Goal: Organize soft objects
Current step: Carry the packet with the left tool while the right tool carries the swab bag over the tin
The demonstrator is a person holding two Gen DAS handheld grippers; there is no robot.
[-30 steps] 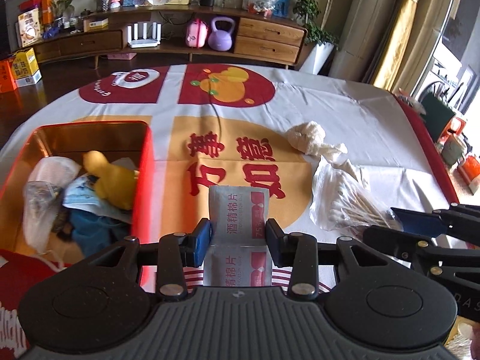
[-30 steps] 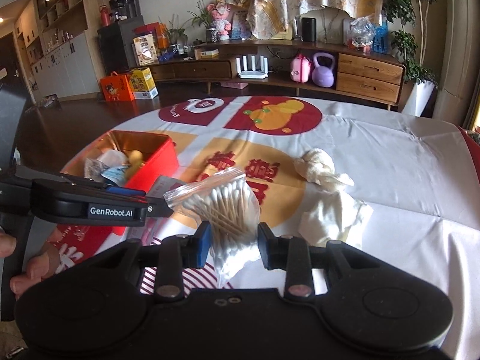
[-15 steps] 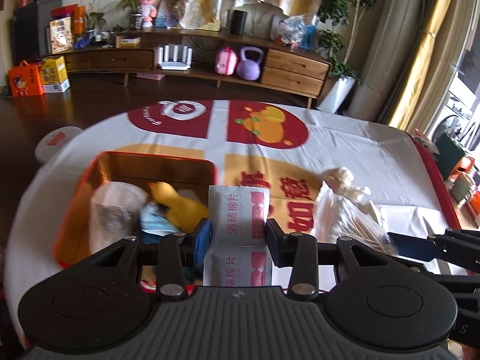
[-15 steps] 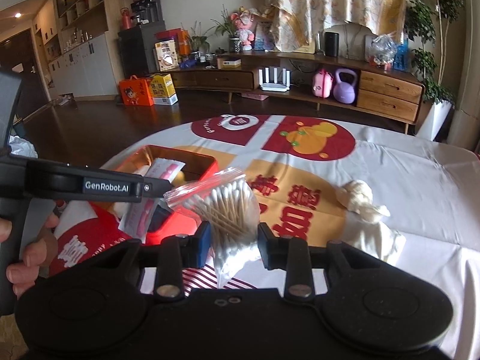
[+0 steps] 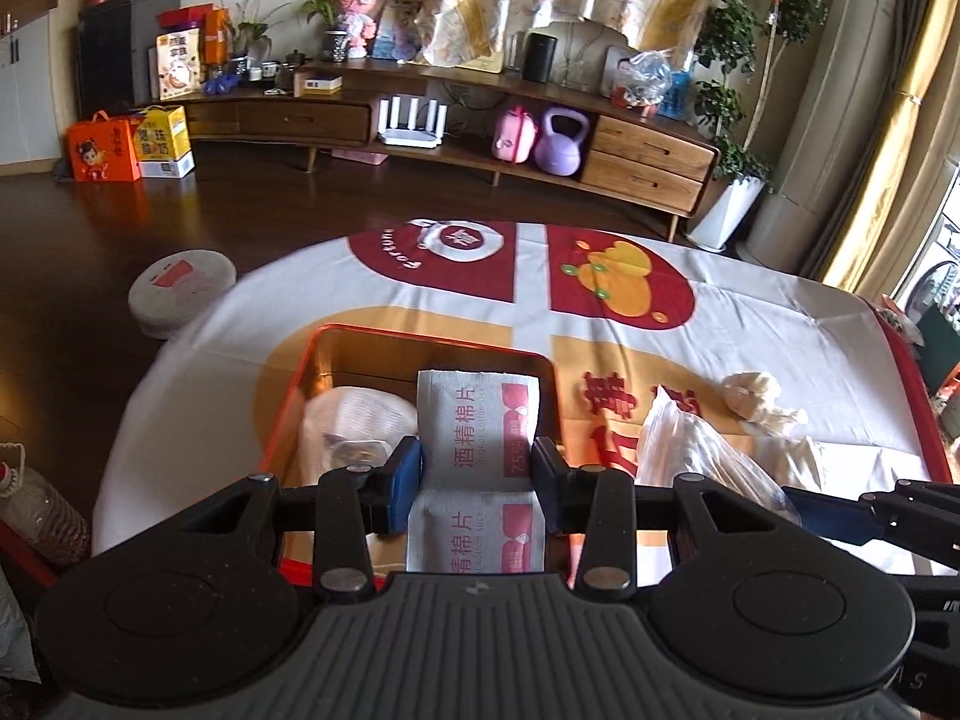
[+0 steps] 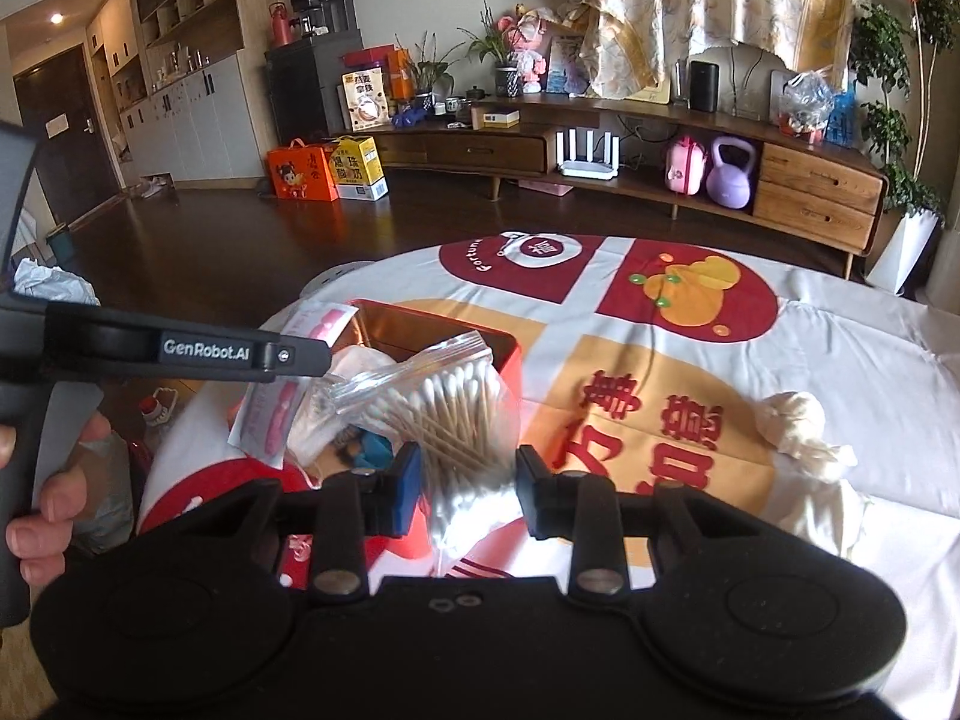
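My left gripper (image 5: 476, 474) is shut on a strip of white and pink alcohol pad packets (image 5: 477, 420), held above the red tin box (image 5: 324, 348). Inside the box lie a white bag (image 5: 360, 420) and other soft items. My right gripper (image 6: 463, 480) is shut on a clear zip bag of cotton swabs (image 6: 447, 402), hanging over the right side of the same red box (image 6: 504, 354). In the right wrist view the left gripper (image 6: 300, 357) shows at left with the pad packets (image 6: 270, 414) and a person's hand (image 6: 36, 534). A cream cloth (image 6: 798, 420) lies on the tablecloth at right.
The table wears a white, red and orange cloth (image 5: 750, 324). A round stool (image 5: 180, 291) and a plastic bottle (image 5: 42, 516) stand by its left side. A long wooden cabinet (image 5: 648, 156) lines the far wall across dark floor.
Both grippers have carried their loads leftwards and a little up, from over the tablecloth to over the red box. The cloth and box stayed where they were.
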